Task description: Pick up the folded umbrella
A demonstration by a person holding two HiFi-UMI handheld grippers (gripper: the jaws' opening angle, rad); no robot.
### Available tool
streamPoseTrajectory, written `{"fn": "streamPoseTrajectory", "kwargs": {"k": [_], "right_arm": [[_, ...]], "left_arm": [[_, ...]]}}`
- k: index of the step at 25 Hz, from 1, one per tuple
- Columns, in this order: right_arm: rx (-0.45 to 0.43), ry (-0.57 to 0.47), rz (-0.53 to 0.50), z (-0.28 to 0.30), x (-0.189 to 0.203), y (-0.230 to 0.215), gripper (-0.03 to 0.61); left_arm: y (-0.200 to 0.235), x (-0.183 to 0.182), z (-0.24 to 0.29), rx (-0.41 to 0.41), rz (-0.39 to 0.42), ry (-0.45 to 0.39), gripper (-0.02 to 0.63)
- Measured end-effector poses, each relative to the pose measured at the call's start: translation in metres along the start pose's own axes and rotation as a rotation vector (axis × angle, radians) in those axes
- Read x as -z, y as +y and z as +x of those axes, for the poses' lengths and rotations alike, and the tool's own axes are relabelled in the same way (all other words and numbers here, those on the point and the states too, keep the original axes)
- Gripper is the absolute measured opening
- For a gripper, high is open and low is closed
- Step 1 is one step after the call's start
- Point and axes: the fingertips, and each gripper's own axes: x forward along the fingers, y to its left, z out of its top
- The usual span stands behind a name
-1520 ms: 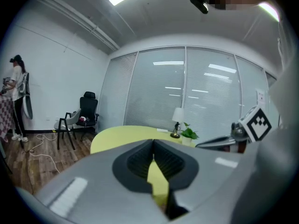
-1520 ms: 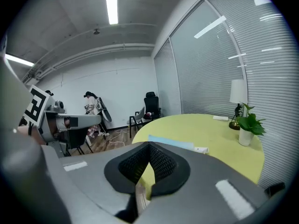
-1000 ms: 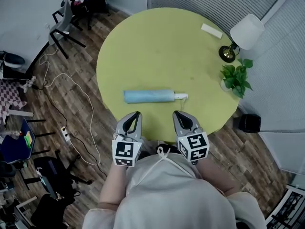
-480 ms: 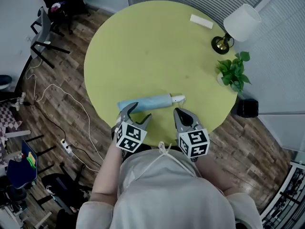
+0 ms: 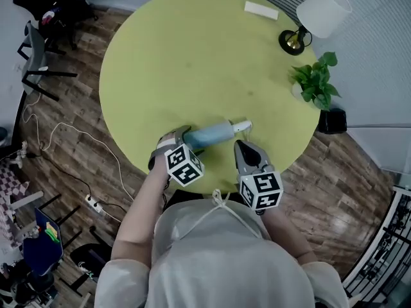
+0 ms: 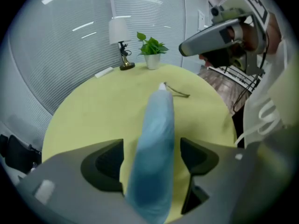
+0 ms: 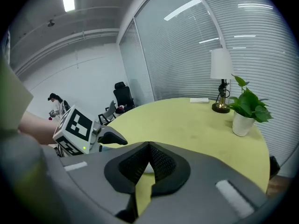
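The folded light-blue umbrella [image 5: 212, 133] lies on the round yellow-green table [image 5: 192, 56] near its front edge, with its white handle [image 5: 241, 126] toward the right. My left gripper [image 5: 182, 138] points steeply down over the umbrella's left end. In the left gripper view the umbrella [image 6: 156, 125] runs between the jaws of the left gripper [image 6: 152, 160]. Those jaws are opening, with a gap on each side and no pad pressing. My right gripper [image 5: 244, 149] hovers just in front of the handle. It shows shut and empty in the right gripper view [image 7: 149, 157].
At the table's far right stand a white-shaded lamp [image 5: 318, 15] and a potted plant [image 5: 314, 85], with a small white box [image 5: 261, 9] behind them. A black bin [image 5: 331, 120] sits on the floor at the right. Chairs [image 5: 38, 56] and cables [image 5: 64, 133] are at the left.
My left gripper has dropped forward onto the umbrella's left end, rolled, and opened from shut. My right gripper has edged toward the handle.
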Motion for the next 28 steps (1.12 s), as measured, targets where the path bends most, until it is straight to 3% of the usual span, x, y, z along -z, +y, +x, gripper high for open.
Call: {"fn": "streamPoseTrajectory", "kwargs": {"k": [8, 11, 15, 20, 28], "right_arm": [[0.038, 0.029, 0.023, 0.005, 0.012, -0.008, -0.002], [0.044, 0.037, 0.026, 0.002, 0.017, -0.009, 0.000], [0.044, 0.048, 0.024, -0.001, 0.022, -0.009, -0.001], [0.040, 0.046, 0.018, -0.008, 0.024, -0.009, 0.000], [0.035, 0.040, 0.009, -0.021, 0.024, -0.015, 0.000]], "left_arm": [[-0.005, 0.014, 0.037, 0.149, 0.043, 0.093, 0.379], [-0.008, 0.020, 0.043, 0.170, 0.094, 0.139, 0.325], [-0.010, 0.020, 0.043, 0.203, 0.102, 0.165, 0.308], [-0.013, 0.019, 0.042, 0.179, 0.101, 0.181, 0.291], [-0.019, 0.018, 0.034, 0.067, 0.117, 0.159, 0.278]]}}
